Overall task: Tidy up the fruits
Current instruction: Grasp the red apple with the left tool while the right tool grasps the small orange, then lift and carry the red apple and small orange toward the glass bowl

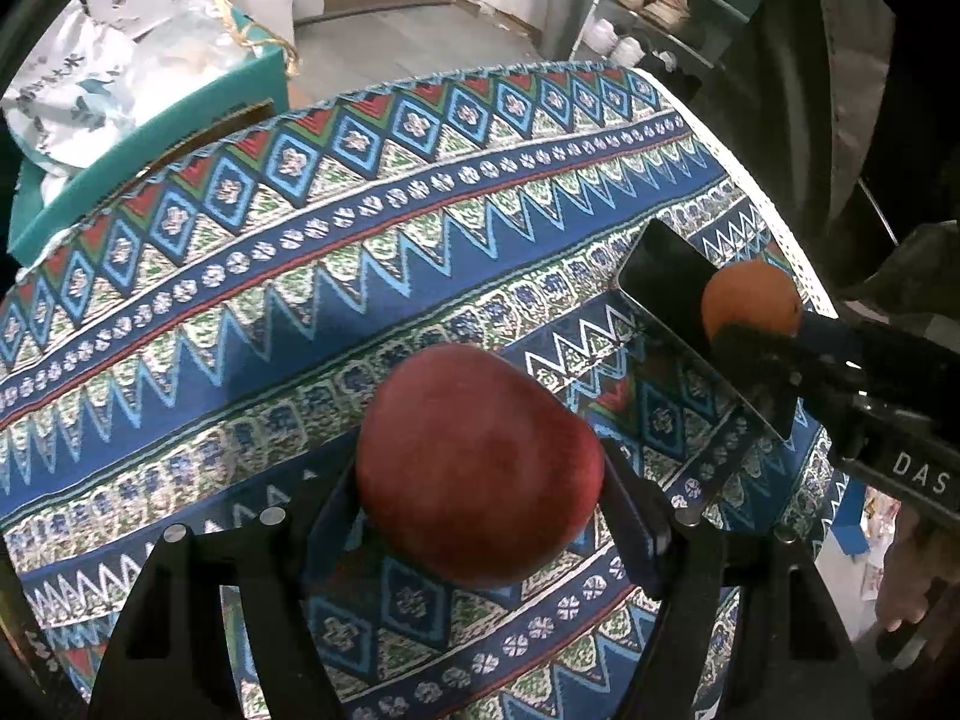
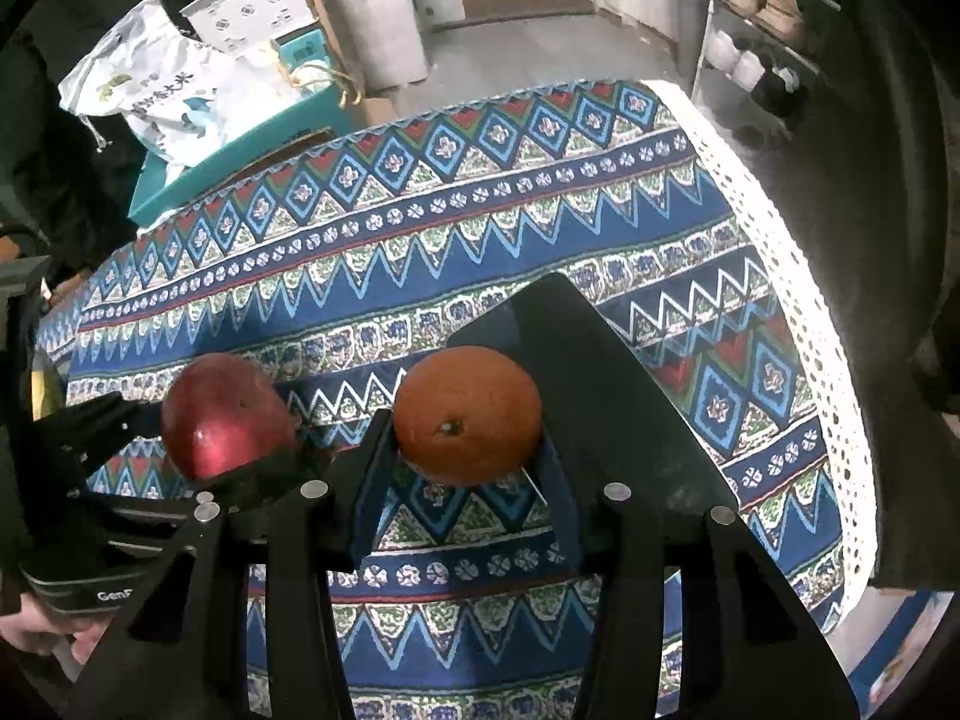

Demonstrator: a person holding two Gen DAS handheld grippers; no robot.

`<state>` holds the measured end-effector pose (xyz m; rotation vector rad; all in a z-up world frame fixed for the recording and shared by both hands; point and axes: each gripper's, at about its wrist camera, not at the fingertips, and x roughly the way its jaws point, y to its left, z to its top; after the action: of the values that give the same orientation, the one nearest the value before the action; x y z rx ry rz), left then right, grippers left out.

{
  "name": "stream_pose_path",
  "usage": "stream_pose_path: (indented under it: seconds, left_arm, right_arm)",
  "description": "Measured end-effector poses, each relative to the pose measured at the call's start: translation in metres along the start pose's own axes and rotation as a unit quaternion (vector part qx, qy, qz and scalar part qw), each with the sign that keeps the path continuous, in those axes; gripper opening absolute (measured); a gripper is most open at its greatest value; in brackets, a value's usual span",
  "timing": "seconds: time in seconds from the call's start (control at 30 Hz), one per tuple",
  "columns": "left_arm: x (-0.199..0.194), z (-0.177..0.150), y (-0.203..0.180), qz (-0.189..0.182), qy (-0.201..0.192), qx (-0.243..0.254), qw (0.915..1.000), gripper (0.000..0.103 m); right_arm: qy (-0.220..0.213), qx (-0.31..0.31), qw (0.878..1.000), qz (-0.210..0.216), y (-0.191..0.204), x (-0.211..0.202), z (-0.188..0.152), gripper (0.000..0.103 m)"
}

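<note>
Gripping claws [image 1: 480,480], [image 2: 468,420]: apple [image 1: 477,483], orange [image 2: 467,414].

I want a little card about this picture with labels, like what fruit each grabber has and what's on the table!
left gripper: shut on the red apple, held above the cloth
right gripper: shut on the orange, also lifted
side by side: apple to the left of the orange in the right wrist view
table cover: patterned tablecloth, blue with zigzags and diamonds, white lace edge
behind the table: teal box with a white printed bag on it
far right: shoe rack with shoes
</note>
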<state>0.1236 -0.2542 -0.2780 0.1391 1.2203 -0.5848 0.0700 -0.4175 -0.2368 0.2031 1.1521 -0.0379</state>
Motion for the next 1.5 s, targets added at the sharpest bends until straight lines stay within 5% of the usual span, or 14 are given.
stream_pose_path:
  seconds: [0.7,1.5]
  left_arm:
    - [-0.116,-0.008,0.009,0.062,-0.109,0.009,0.9921,0.076]
    - [-0.215,-0.038,0.042,0.078,-0.18,-0.03,0.9802,0.076]
  right_arm:
    - [-0.08,-0.068,0.994,-0.01,0.052,-0.07,0.019,0.046]
    - [-0.157,-0.13,0.978,0.037,0.127,-0.146,0.035,0.046]
